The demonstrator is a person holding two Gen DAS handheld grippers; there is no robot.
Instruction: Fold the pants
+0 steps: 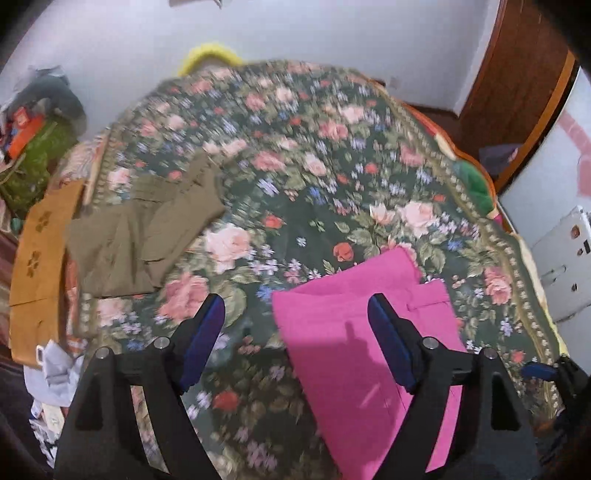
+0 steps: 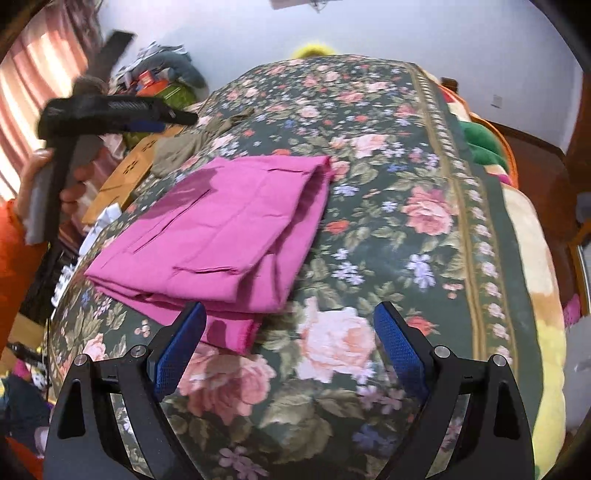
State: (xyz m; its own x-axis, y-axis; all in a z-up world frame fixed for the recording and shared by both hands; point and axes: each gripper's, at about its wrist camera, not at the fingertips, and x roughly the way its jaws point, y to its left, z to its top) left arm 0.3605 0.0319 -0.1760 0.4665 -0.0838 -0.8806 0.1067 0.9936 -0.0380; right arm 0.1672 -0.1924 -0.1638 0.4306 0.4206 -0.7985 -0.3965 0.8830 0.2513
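Pink pants (image 2: 218, 225) lie folded in a flat stack on the floral bedspread (image 2: 388, 258), center-left of the right wrist view; in the left wrist view they fill the lower right. Left gripper (image 1: 295, 332) has its jaws wide apart, nothing between the pads, hanging above the bedspread with the right-hand finger (image 1: 391, 343) over the pants' edge; whether it touches the cloth is unclear. Right gripper (image 2: 290, 343) is also spread wide, empty, over bare bedspread just beside the pants' near corner, its left-hand finger (image 2: 181, 347) overlapping that corner in the picture.

Olive pants (image 1: 147, 229) lie rumpled at center left of the left wrist view, well apart from the pink ones. A brown cardboard sheet (image 1: 40, 266) with cut-out shapes sits at the left edge beside them. A clutter pile (image 1: 37, 122) sits upper left by the white wall (image 1: 295, 29). White paper (image 1: 55, 369) lower left.

In the right wrist view a hand (image 2: 44, 184) at upper left grips the left gripper's handle, orange sleeve (image 2: 18, 266) below it. Pink curtain (image 2: 33, 66) behind. Green and yellow blankets (image 2: 484, 144) bunch along the bed's right edge. Nothing blocks the pants. Left view is motion-blurred.
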